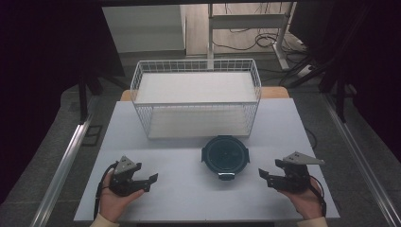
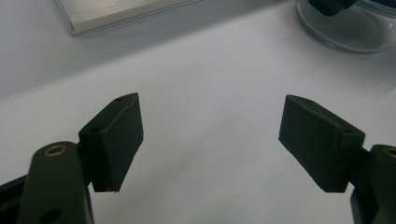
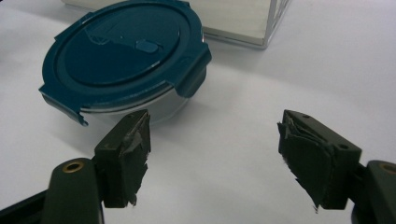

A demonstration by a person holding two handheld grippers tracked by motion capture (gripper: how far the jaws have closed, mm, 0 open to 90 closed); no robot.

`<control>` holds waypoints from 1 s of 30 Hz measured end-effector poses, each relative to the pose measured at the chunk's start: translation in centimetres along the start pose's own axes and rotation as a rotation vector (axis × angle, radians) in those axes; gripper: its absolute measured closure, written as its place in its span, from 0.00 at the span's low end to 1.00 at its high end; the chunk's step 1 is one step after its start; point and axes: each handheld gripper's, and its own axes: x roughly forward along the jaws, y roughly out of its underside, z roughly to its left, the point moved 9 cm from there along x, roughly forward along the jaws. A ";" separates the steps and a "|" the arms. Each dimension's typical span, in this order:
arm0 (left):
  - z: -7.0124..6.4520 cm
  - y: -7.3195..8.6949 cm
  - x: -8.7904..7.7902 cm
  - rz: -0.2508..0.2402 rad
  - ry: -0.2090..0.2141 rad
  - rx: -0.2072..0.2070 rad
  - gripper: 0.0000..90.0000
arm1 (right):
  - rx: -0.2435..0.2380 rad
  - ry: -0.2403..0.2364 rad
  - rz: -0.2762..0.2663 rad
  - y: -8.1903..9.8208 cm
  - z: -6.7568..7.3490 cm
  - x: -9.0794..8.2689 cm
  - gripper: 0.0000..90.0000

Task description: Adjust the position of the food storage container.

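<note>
Resting at the lower corners of the high view, the left gripper and right gripper both gape wide and empty, so a clean approach would likely straddle the teal-lidded round container at frame centre, below the wire basket.

Lidded container on table, just before wire basket
</note>
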 end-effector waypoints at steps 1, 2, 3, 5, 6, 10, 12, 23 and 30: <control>0.0 0.0 0.0 0.000 0.000 0.000 0.24 | -0.005 0.001 0.004 -0.2 0.0 0.0 0.29; 0.0 0.0 0.0 0.000 0.000 0.000 0.24 | -0.005 0.001 0.004 -0.2 0.0 0.0 0.29; 0.0 -0.1 0.0 0.000 0.000 -0.001 0.24 | -0.023 0.004 0.013 -0.6 0.1 0.1 0.29; -0.1 -0.1 0.0 0.001 0.002 -0.002 0.24 | -0.031 0.006 0.016 -0.8 0.0 0.2 0.29; -0.1 -0.1 0.0 0.001 0.003 -0.004 0.24 | -0.040 0.008 0.020 -1.1 0.0 0.3 0.30; -0.2 -0.2 0.0 0.001 0.001 -0.004 0.24 | -0.044 0.002 0.030 -1.8 -0.1 0.6 0.32; -0.2 -0.2 0.1 0.005 0.002 -0.002 0.24 | -0.040 -0.003 0.032 -2.2 0.0 0.8 0.33; 0.0 -0.2 0.0 -0.001 -0.006 -0.012 0.24 | -0.033 -0.019 0.047 -5.2 0.1 2.2 0.48; -0.3 -0.1 0.1 0.007 0.004 -0.006 0.24 | -0.045 -0.048 0.083 -6.4 0.2 3.4 0.68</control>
